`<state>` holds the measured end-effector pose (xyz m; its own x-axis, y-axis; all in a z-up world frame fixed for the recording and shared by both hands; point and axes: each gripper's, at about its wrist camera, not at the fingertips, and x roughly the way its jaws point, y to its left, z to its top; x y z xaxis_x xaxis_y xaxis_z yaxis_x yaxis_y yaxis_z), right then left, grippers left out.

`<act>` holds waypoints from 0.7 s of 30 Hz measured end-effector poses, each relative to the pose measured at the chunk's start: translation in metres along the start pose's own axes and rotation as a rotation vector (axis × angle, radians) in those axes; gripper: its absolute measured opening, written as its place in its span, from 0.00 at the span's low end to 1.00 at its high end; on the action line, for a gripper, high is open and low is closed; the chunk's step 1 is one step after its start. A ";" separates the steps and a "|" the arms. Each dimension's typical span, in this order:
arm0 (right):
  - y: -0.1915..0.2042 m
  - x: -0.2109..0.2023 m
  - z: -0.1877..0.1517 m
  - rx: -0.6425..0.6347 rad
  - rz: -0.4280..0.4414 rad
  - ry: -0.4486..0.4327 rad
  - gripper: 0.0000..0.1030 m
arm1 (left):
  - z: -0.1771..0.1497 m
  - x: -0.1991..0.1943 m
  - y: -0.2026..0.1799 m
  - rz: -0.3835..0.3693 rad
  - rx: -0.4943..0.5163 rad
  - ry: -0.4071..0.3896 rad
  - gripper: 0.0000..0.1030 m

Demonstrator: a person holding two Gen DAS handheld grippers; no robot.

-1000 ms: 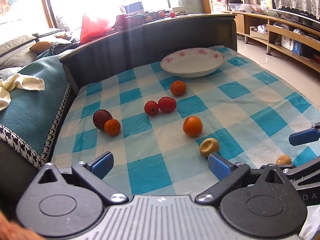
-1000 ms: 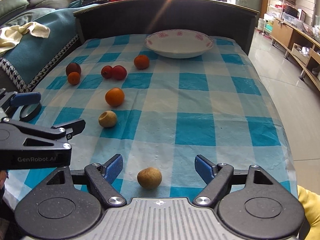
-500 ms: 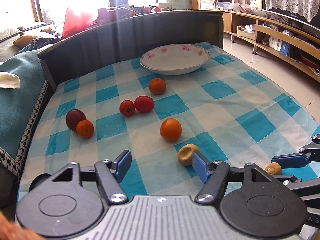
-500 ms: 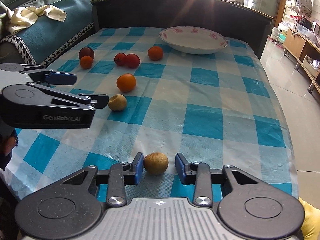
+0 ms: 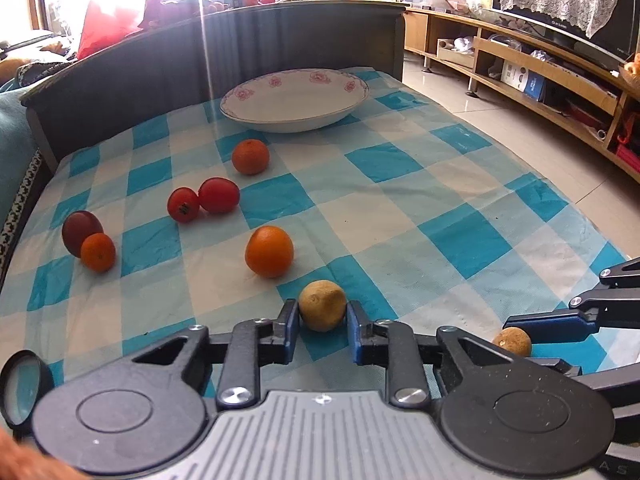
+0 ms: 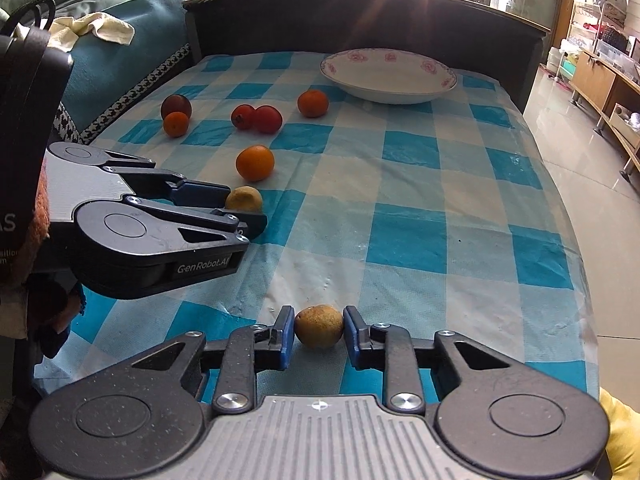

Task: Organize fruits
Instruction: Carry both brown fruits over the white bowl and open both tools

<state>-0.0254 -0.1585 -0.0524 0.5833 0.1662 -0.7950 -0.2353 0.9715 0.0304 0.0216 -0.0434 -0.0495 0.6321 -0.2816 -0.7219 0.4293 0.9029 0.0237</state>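
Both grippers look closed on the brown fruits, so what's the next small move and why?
Probably lift both: the left hand-held gripper and right hand-held gripper each clamp a brown fruit resting on the tablecloth; the plate is empty.

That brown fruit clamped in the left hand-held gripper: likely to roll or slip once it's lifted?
The brown fruit is roundish, so it would probably roll if dropped on the checked cloth. The left hand-held gripper pinches it at two opposite sides only, so it may pivot. Its skin looks matte and rough, so a slip seems unlikely.
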 end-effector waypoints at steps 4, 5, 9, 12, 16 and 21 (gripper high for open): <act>-0.003 -0.002 0.002 0.020 0.010 0.009 0.19 | 0.001 -0.004 0.000 -0.006 -0.006 0.013 0.33; -0.005 -0.004 0.004 0.034 0.013 0.003 0.19 | 0.003 -0.006 0.001 -0.005 -0.009 0.008 0.33; -0.017 -0.010 0.022 0.089 0.028 -0.034 0.19 | 0.022 -0.017 0.001 0.000 -0.009 -0.031 0.33; -0.029 -0.012 0.051 0.115 0.038 -0.078 0.19 | 0.048 -0.020 0.006 -0.006 -0.028 -0.065 0.33; -0.048 -0.007 0.095 0.136 0.040 -0.157 0.19 | 0.086 -0.006 0.018 -0.004 -0.048 -0.108 0.33; -0.078 0.027 0.136 0.173 0.030 -0.172 0.19 | 0.126 0.030 0.033 0.005 -0.060 -0.132 0.33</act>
<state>0.1142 -0.2065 0.0062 0.7056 0.2074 -0.6776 -0.1266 0.9777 0.1674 0.1359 -0.0632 0.0168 0.7153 -0.3133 -0.6246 0.3888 0.9212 -0.0168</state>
